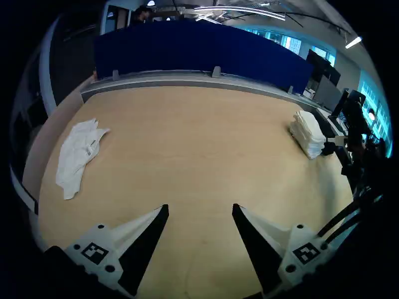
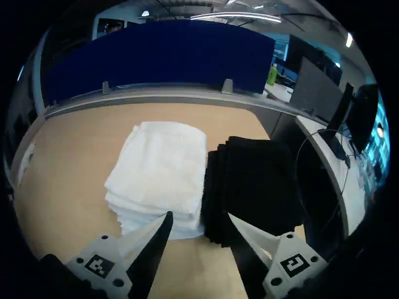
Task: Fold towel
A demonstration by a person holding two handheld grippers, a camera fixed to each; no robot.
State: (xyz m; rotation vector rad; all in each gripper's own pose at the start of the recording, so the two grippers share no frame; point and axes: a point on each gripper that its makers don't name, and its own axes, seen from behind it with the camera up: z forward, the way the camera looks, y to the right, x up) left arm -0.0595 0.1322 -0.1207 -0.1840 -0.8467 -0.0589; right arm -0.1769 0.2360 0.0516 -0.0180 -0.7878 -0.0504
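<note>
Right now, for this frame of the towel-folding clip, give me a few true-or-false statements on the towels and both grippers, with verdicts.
1. The left gripper is open and holds nothing. True.
2. The loose white towel is neatly folded. False: it lies crumpled on the table.
3. The black stack sits right beside the white stack. True.
4. The right gripper is shut on a towel. False: it is open, with its fingers in front of the two stacks.

Wooden desk [image 1: 199, 149], blue partition [image 1: 199, 50] behind, ceiling strip lights [image 1: 239, 10], monitors [image 2: 361, 119] at side.
</note>
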